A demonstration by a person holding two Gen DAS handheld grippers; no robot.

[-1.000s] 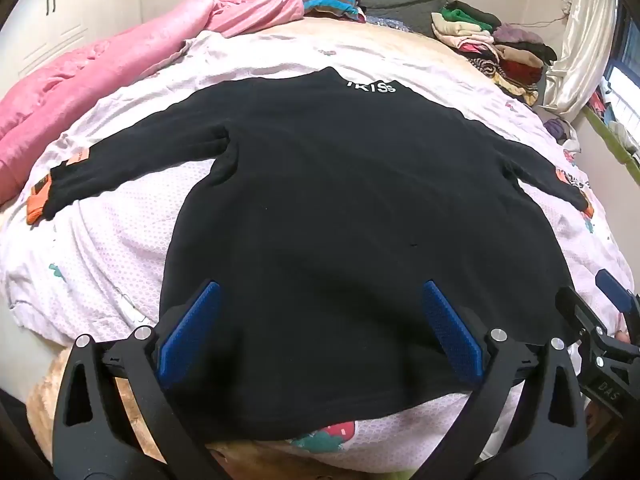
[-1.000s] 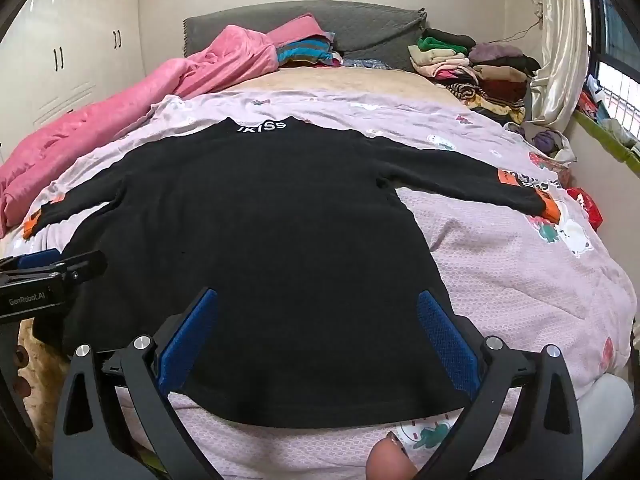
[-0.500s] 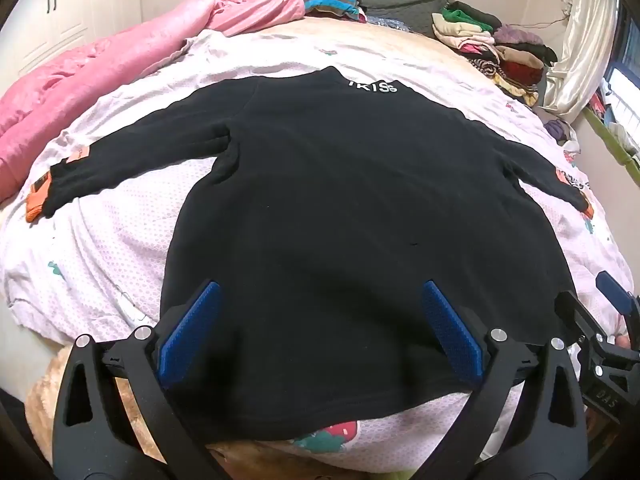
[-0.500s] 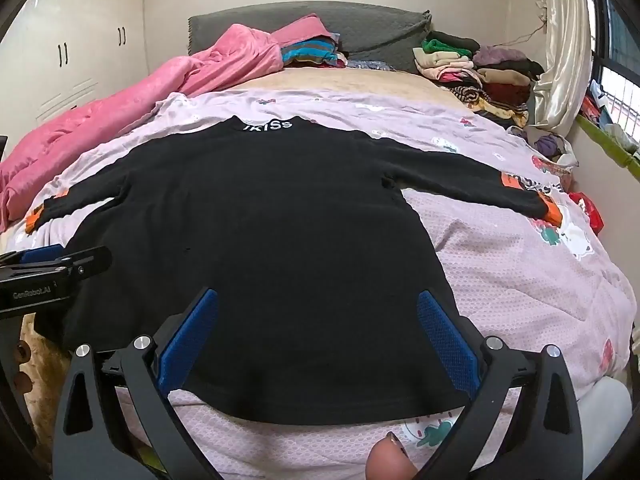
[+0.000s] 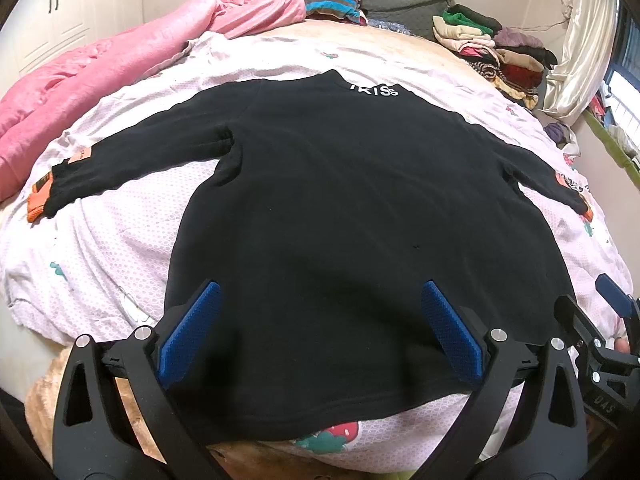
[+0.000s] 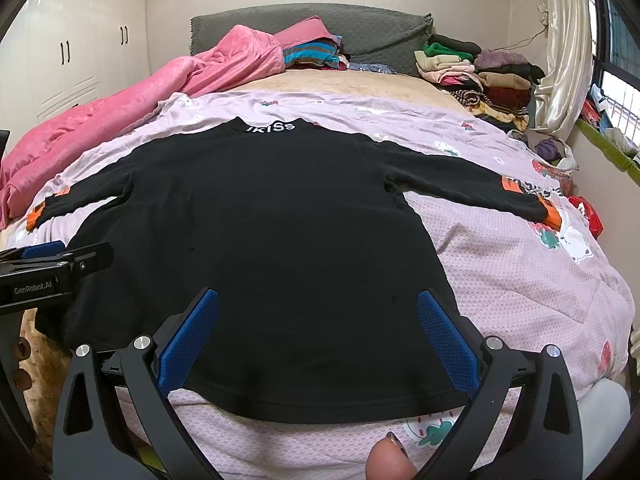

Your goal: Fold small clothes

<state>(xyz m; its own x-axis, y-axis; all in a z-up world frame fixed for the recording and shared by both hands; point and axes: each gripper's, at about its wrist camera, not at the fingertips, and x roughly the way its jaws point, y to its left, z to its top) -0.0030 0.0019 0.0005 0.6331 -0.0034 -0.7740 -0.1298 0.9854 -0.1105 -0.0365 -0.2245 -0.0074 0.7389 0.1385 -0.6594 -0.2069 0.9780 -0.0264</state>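
**Black top flat on bed, fold not started**

Black knit top [image 5: 360,216] lies spread face-down or face-up (cannot tell) on the pale printed quilt [image 5: 104,248], hem at the near edge of the bed, collar toward the headboard [image 6: 360,28]. Both sleeves out sideways; orange cuff [image 5: 38,200] toward the left edge, the other cuff [image 6: 550,210] toward the right edge.

Left gripper [image 5: 320,328]: fingers spread wide, nothing between them, hovering over the hem's left half. Right gripper [image 6: 318,330]: likewise wide apart and empty, over the hem's right half. Contact with the cloth cannot be told.

Step, as judged: garment laid out, first fold pending. Next move likely calls for pinching a sleeve or a side edge and carrying it across the body, keeping the hem straight; thick knit may bunch at the armpit.

Writing: white letters on collar [image 6: 272,127] read roughly "IKISs", first letter unclear. "GenRobot.AI" on the left gripper's body in the right view. "DAS" on the right gripper's body in the left view. Sleeve patch [image 6: 510,183] text too small.

Folded clothes pile [image 6: 476,72] sits at the far right corner.
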